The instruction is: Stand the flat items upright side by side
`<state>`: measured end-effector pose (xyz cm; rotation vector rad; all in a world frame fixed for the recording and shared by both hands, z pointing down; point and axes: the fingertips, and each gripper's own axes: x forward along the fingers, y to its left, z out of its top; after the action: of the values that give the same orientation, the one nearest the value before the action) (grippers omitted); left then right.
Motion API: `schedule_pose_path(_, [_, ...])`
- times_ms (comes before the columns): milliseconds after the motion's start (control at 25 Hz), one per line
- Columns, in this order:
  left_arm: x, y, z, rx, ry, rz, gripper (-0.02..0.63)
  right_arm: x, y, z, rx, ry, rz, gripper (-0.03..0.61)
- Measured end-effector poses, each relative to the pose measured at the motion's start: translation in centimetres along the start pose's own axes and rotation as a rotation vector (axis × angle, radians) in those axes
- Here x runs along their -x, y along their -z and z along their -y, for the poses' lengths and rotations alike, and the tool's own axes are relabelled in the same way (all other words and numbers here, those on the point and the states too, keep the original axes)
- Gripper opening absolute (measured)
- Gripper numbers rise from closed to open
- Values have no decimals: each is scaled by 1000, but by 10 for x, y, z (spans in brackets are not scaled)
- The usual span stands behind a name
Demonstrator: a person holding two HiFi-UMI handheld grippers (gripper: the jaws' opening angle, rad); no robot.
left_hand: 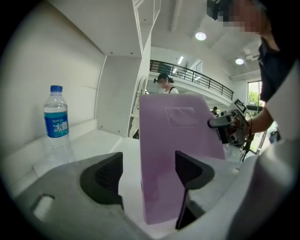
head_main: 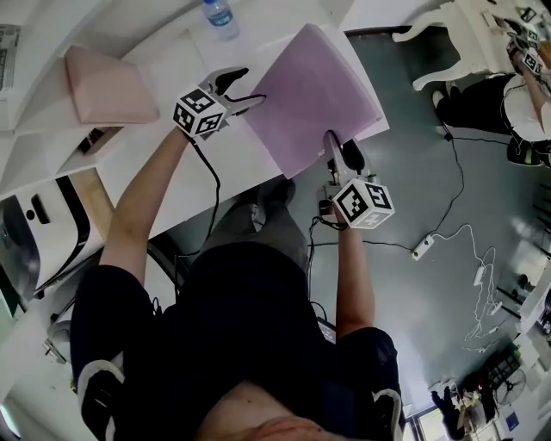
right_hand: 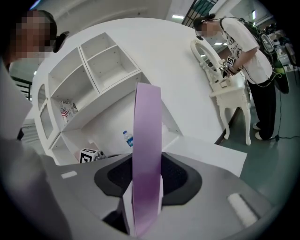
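Note:
A large flat purple folder (head_main: 310,86) is lifted off the white table (head_main: 155,164), its near edge clamped in my right gripper (head_main: 342,151). In the right gripper view the folder (right_hand: 146,122) runs edge-on between the pads, with the right gripper (right_hand: 147,173) shut on it. My left gripper (head_main: 244,89) is at the folder's left corner. In the left gripper view the folder (left_hand: 173,136) stands between the jaws of the left gripper (left_hand: 150,164), close to the right pad, with a clear gap to the left pad. A pink flat item (head_main: 108,82) lies at the back left.
A water bottle (head_main: 221,17) stands at the table's back, also seen as the bottle (left_hand: 56,119). White shelf compartments (right_hand: 89,79) rise behind the table. Cables and a power strip (head_main: 422,248) lie on the floor at right. A person stands by a white dresser (right_hand: 225,89).

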<state>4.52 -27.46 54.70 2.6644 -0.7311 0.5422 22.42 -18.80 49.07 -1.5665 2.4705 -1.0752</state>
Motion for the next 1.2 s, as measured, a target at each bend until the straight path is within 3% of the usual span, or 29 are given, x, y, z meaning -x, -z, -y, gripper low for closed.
schedule_pose_path(200, [21, -18, 2, -10, -102, 62, 362, 4, -22, -18, 123, -6, 28, 161])
schedule_pose_path(560, [57, -41, 22, -31, -205, 144, 357, 7, -49, -47, 274, -33, 48, 161])
schedule_pose_path(1000, [103, -64, 46, -80, -361, 236, 159, 4, -65, -72, 385, -68, 63, 160])
schedule_pose_path(1200, [124, -74, 54, -95, -443, 272, 103, 2, -74, -84, 429, -97, 84, 160])
